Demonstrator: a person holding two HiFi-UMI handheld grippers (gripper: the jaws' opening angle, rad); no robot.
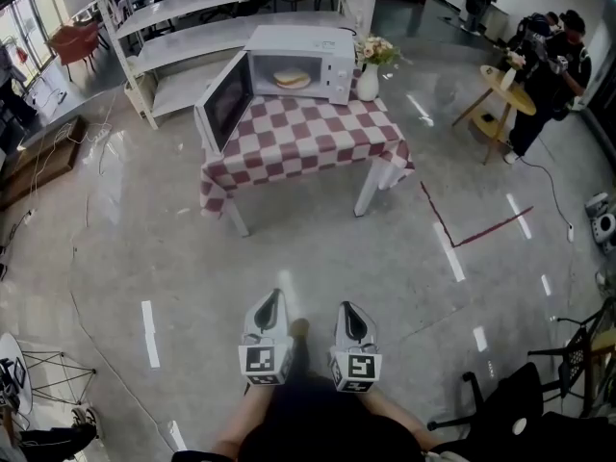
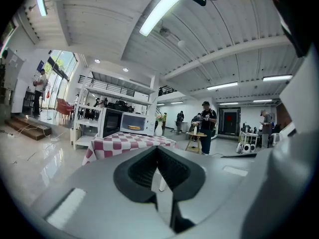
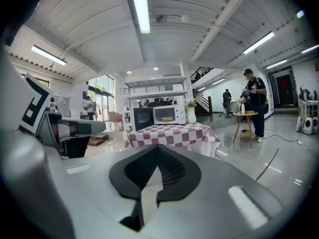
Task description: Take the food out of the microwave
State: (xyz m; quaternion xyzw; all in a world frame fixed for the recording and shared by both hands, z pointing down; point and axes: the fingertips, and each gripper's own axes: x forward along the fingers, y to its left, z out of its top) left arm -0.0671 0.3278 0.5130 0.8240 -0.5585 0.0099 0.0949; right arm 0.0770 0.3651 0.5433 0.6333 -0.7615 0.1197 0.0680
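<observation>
Approach, by all appearances, with nothing reached yet.

Head view: left gripper (image 1: 273, 298) and right gripper (image 1: 347, 309) side by side at 6 o'clock, aimed toward 12, well apart from the checked table (image 1: 308, 135) at 12 o'clock. On it a white microwave (image 1: 300, 64), door (image 1: 227, 102) swung open toward 9 o'clock. Food (image 1: 292, 79), pale, flat and round, lying inside. Vase of flowers (image 1: 368, 83) just beside the microwave, at its 3 o'clock. Only bare floor (image 1: 318, 258) between grippers and table.

Left gripper view: jaws pressed together, nothing between them. Microwave small and far off, at about 10 o'clock from the jaw tips, food showing inside.

Right gripper view: jaws likewise closed and empty. Table and microwave dead ahead at 12 o'clock, left gripper at 9 o'clock.

Next, most likely: close the distance to the table front, then part at least one pair of jaws before reaching in. Door already open, so no handling needed there. Probably calls for a level entry and a grip that avoids tipping the food. Cannot tell whether a plate lies beneath it.
</observation>
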